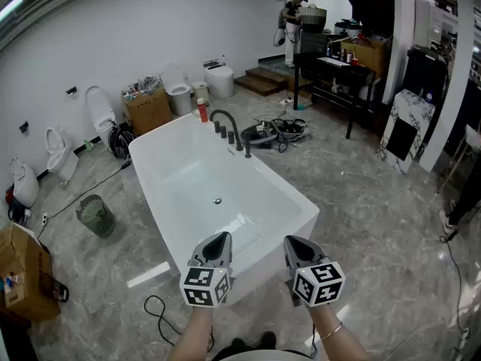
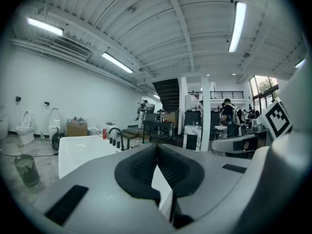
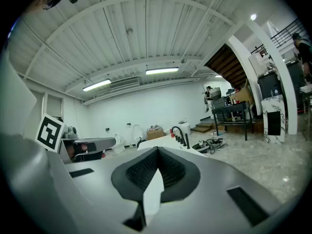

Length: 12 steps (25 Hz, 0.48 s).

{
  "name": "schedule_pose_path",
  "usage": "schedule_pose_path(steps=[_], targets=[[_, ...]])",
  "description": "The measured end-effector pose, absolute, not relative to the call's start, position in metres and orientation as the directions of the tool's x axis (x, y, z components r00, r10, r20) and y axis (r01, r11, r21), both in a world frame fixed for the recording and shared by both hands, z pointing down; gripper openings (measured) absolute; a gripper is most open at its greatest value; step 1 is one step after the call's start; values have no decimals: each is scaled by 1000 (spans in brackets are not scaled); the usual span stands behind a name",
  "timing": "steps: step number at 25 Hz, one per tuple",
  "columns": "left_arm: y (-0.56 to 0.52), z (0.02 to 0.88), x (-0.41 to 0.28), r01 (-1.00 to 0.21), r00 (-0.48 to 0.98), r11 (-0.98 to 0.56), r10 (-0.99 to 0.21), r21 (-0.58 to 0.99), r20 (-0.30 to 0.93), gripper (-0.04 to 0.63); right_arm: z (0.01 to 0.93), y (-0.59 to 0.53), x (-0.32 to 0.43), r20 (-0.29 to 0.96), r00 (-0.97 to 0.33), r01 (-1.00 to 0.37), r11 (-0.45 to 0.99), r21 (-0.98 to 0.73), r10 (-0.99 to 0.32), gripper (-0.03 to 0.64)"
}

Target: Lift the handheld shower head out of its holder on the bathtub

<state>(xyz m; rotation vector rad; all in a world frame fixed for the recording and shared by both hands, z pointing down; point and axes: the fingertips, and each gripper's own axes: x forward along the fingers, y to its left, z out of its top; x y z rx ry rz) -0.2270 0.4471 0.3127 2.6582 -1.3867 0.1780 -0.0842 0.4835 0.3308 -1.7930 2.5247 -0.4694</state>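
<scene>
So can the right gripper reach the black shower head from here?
Probably not yet: the right gripper hangs shut at the near end of the bathtub, the shower head stands far along the rim. Nothing seems to block the way.

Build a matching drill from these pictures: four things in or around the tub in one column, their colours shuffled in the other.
Things:
1. bathtub
2. faucet
3. bottle
4. mesh wastebasket

Colours:
A. red
B. green
C. white
D. black

Pairs: 1-C, 2-D, 3-A, 4-B
</scene>
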Motion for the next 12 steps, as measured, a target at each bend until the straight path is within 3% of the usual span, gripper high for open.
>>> schedule_pose_path(steps=[12], targets=[[439,323,-211,-835,548,-548,-817,52,180,20,340,477,-66,144,-371,-911,330,-246,-917,5]])
